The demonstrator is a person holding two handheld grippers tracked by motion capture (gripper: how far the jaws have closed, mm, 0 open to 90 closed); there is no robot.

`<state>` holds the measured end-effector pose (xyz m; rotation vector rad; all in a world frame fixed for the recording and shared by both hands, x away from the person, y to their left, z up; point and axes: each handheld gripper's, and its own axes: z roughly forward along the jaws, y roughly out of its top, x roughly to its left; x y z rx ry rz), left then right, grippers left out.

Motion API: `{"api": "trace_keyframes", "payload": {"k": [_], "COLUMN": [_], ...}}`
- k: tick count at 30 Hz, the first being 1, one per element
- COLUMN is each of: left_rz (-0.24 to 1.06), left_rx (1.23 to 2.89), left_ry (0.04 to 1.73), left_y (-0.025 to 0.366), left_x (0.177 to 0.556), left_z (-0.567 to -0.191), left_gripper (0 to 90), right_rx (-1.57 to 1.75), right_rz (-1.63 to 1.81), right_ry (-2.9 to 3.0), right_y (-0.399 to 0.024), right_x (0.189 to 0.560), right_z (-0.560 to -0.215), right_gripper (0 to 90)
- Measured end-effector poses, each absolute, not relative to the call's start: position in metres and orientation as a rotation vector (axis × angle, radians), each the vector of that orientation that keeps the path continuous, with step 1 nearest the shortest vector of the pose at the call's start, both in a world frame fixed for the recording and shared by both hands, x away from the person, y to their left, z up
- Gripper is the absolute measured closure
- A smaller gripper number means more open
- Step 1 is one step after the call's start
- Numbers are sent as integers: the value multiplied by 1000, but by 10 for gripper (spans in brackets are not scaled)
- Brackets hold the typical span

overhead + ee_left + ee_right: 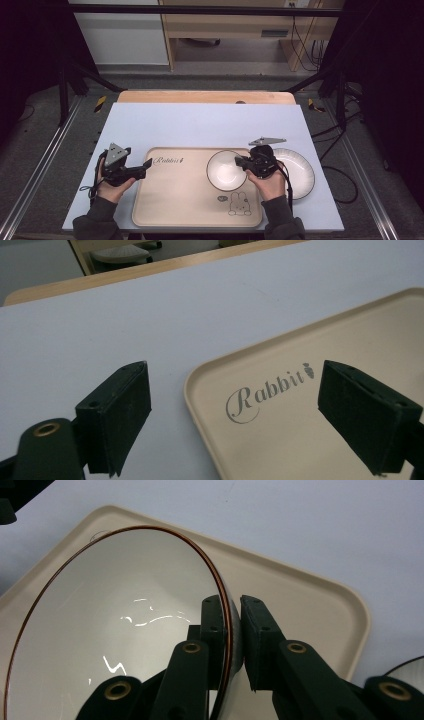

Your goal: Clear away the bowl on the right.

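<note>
A beige tray printed with "Rabbit" and a bunny lies at the table's front middle. On its right part sits a white bowl with a dark rim. My right gripper is shut on that bowl's right rim; in the right gripper view the bowl has one jaw inside and one outside its wall, gripper. My left gripper stands open at the tray's left edge. In the left gripper view the gripper has wide jaws straddling the tray corner.
A white ribbed plate lies on the pale blue table cover just right of the tray, partly under the right hand. The plate's edge peeks in at the lower right of the right gripper view. Black frame posts flank the table.
</note>
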<state>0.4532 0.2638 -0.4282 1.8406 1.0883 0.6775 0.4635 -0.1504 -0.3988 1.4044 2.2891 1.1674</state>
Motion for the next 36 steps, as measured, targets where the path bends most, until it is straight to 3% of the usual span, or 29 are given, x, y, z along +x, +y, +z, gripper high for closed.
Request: {"api": "trace_keyframes", "payload": {"k": [36], "left_rz": [674], "left_rx": [1847], "left_ry": [1087], "left_y": [264], "left_x": [454], "left_z": [-429], "left_gripper": [134], "right_rx": [1344], "right_rz": [1171], "right_ry": [2414], "right_y": [-98], "right_x": [474], "right_z": [-422], "right_gripper": [808]}}
